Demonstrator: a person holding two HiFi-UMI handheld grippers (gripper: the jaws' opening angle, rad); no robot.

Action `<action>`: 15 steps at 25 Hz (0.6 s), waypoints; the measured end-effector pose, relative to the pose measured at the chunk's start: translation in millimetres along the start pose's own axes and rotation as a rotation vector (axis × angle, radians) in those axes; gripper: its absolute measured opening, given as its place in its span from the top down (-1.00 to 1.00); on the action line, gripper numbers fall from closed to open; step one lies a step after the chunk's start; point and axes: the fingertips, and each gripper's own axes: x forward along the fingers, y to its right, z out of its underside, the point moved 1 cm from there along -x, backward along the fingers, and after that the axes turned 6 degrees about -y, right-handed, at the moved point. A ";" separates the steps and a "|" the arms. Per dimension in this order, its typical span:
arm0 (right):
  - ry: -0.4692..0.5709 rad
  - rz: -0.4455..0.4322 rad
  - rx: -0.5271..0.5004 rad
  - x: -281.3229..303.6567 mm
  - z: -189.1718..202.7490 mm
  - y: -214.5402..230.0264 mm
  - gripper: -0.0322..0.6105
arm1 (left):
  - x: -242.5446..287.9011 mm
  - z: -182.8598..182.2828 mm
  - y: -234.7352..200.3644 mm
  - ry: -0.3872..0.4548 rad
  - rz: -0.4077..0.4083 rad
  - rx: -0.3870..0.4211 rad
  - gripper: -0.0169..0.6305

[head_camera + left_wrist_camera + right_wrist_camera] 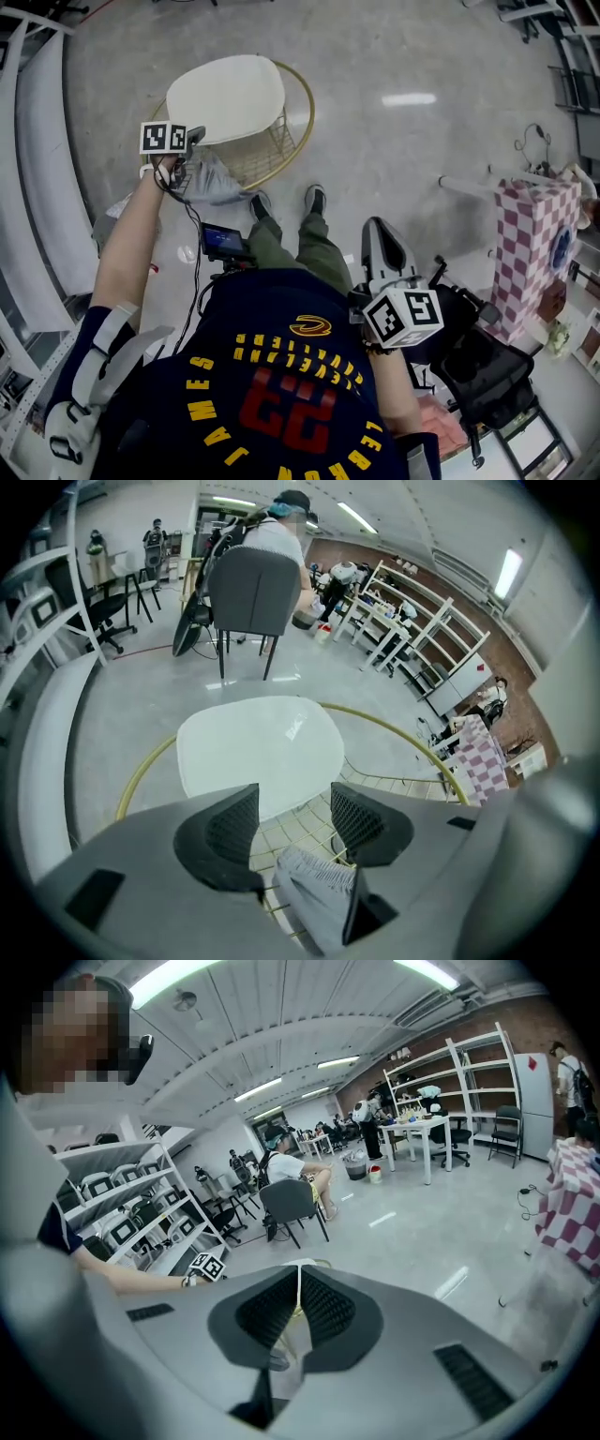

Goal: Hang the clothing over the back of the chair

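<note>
Head view: the left gripper (190,159) is out in front, right over the back rim of the chair (230,98), the one with a white seat and a gold wire frame. The grey clothing (214,181) is draped over that wire back, just under the gripper. The right gripper (380,234) sits low, close to the person's legs and well away from the chair.

Left gripper view: the left gripper (292,803) has its fingers wide apart and they aren't pinching anything. The clothing (314,897) lies below them on the wire back, ribbed hem up and closer to the right-hand finger. The seat of the chair (258,747) is just beyond.

Right gripper view: the right gripper (298,1279) has its fingers pretty much together, only a thin slit between them and nothing in it.
</note>
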 end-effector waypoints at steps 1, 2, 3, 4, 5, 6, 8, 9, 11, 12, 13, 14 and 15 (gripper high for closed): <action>-0.004 -0.009 -0.005 3.4 -3.5 -1.3 0.85 | -6.5 -0.8 -1.1 0.021 -0.006 -0.008 0.26; -0.011 -0.021 -0.008 7.3 -6.9 -3.8 0.85 | -13.8 -1.7 -2.7 0.044 -0.011 -0.018 0.26; -0.015 -0.036 -0.011 12.0 -9.7 -7.1 0.85 | -22.3 -2.9 -4.9 0.071 -0.014 -0.030 0.26; -0.018 -0.056 -0.015 17.3 -12.0 -10.8 0.85 | -31.6 -4.3 -7.8 0.100 -0.016 -0.044 0.26; -0.021 -0.076 -0.021 22.7 -14.3 -15.0 0.85 | -41.6 -5.6 -10.7 0.132 -0.015 -0.058 0.26; -0.026 -0.094 -0.030 27.8 -17.2 -19.4 0.85 | -52.4 -6.8 -13.4 0.167 -0.011 -0.073 0.27; -0.033 -0.132 -0.055 37.4 -23.9 -28.7 0.85 | -77.0 -8.2 -16.0 0.244 0.011 -0.100 0.27; -0.033 -0.151 -0.070 41.5 -27.3 -33.6 0.85 | -90.9 -8.7 -15.9 0.284 0.025 -0.109 0.27; -0.030 -0.184 -0.097 48.1 -34.9 -43.9 0.85 | -122.3 -8.6 -14.3 0.367 0.048 -0.120 0.27; -0.027 -0.201 -0.109 50.8 -38.9 -49.0 0.85 | -139.3 -7.8 -12.5 0.409 0.056 -0.126 0.27; -0.024 -0.218 -0.119 53.5 -42.8 -54.1 0.85 | -156.8 -6.4 -9.6 0.451 0.063 -0.133 0.27; -0.021 -0.235 -0.129 56.1 -46.5 -58.9 0.85 | -174.2 -4.1 -6.0 0.490 0.071 -0.144 0.27; -0.018 -0.251 -0.139 58.6 -49.7 -63.6 0.85 | -191.1 -1.0 -2.0 0.528 0.078 -0.157 0.28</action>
